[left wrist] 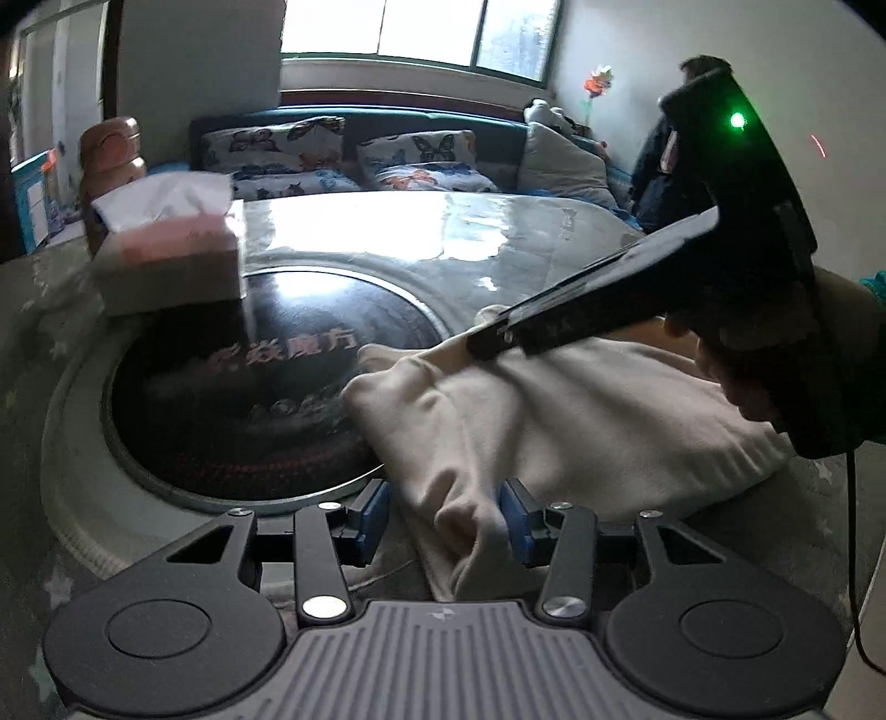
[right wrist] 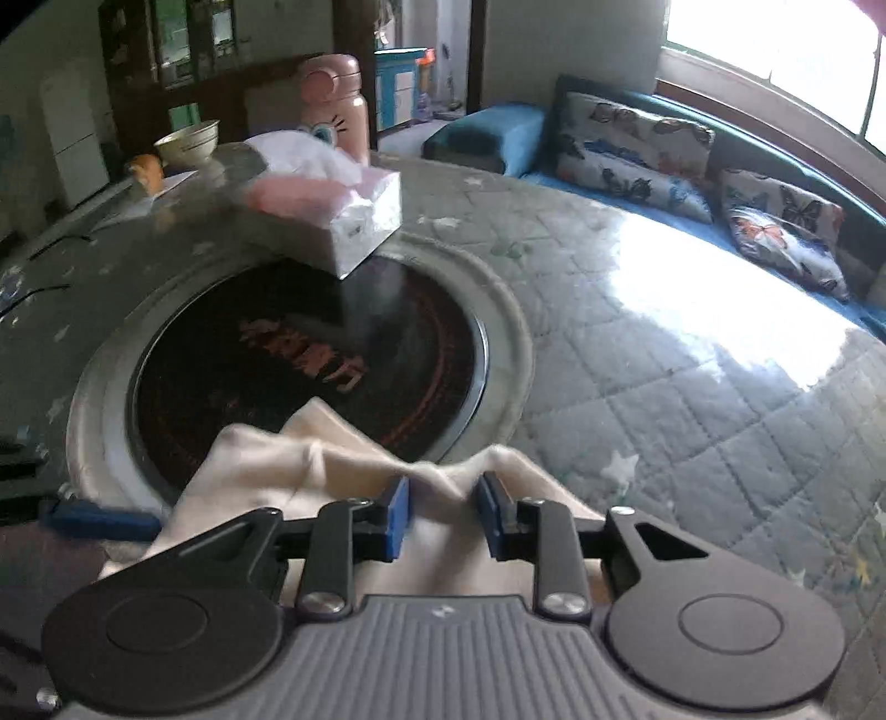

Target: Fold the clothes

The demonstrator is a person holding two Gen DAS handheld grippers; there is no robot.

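a cream garment (left wrist: 554, 421) lies bunched on the tabletop (left wrist: 487, 232), its near edge draped over the rim of a round black hotplate (left wrist: 232, 387) set into the surface. the left gripper (left wrist: 446, 518) stands parted around a fold of the cloth, the fabric running between its blue pads (left wrist: 376, 512) without being pinched. the right gripper (right wrist: 443, 512) is likewise spread, a raised peak of the garment (right wrist: 310, 471) sitting in the gap between its pads (right wrist: 400, 518). from the left wrist view the right gripper's black body (left wrist: 637, 277) crosses above the garment, held in a hand (left wrist: 736, 360). a tissue box (right wrist: 338, 216) sits at the far edge of the hotplate (right wrist: 310, 360), with a pink flask (right wrist: 335, 99) behind it and a bowl (right wrist: 188, 141) farther back. butterfly-print cushions (right wrist: 631, 149) line a blue sofa (right wrist: 487, 133) beyond the quilted tabletop (right wrist: 692, 354), under a bright window (left wrist: 421, 27).
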